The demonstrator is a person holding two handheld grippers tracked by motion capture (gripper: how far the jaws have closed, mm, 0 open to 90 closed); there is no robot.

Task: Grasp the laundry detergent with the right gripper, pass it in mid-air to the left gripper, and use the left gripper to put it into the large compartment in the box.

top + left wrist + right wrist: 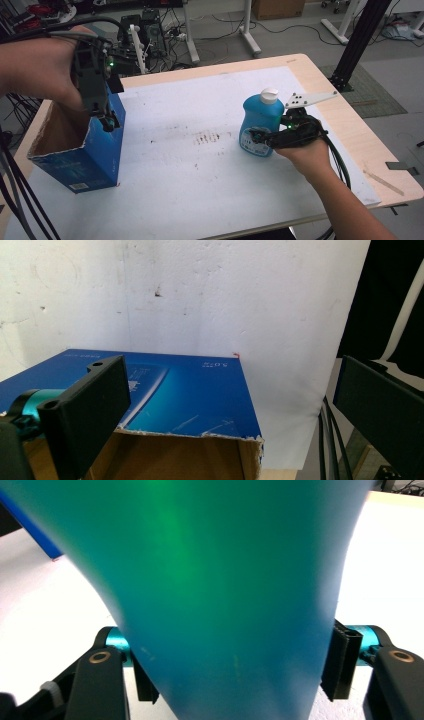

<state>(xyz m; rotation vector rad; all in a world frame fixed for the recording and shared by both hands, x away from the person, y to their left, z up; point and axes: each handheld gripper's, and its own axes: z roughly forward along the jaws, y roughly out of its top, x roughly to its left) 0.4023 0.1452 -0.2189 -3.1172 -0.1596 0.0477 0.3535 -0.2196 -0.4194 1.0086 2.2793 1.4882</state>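
Observation:
A blue bottle with a white cap stands upright on the white sheet at the right of the table. My right gripper reaches in from the right, low on the bottle's body. In the right gripper view the bottle sits between the jaws, with both pads against its sides. At the left stands an open-topped blue cardboard box. My left gripper hangs open over the box's right wall. In the left gripper view its jaws stand wide apart, straddling the box's torn top edge.
A white sheet covers most of the wooden table, with dark smudges at its middle. Cables, table legs and a black frame post stand on the floor beyond the far edge. Cables trail from both grippers.

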